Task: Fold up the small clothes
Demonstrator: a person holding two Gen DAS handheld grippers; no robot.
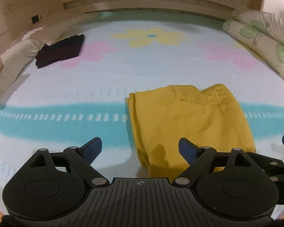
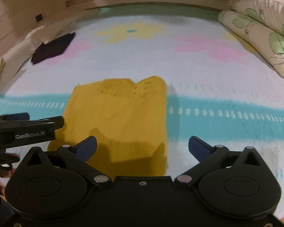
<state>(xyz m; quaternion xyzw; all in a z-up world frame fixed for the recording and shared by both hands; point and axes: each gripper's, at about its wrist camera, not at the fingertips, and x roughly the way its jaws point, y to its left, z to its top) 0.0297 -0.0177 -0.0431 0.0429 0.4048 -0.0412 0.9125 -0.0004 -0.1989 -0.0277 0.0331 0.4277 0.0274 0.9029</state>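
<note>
A yellow knitted garment [image 1: 191,124] is lying folded on the bed [image 1: 85,87], across the teal band of the flowered cover, with layered edges showing along its left side and an openwork band along its far edge. It is being judged as light, soft and limp: no shape is likely to be held by it once lifted, and the stacked layers are likely to slide apart if only the top one is pinched. The knit is looking stretchy and grippy rather than slippery, so little squeezing force is being called for.

The left hand-held gripper [image 1: 140,149] is being held with its jaws spread wide and nothing between them, just short of the garment's near-left corner. The right hand-held gripper [image 2: 142,147] is likewise being held wide apart and empty, over the near-right corner.

Hold is best being taken at the two near corners, through all layers at once, so the fold is carried evenly. A dark folded garment [image 1: 60,51] is lying well apart, near the pillows [image 1: 265,37].
</note>
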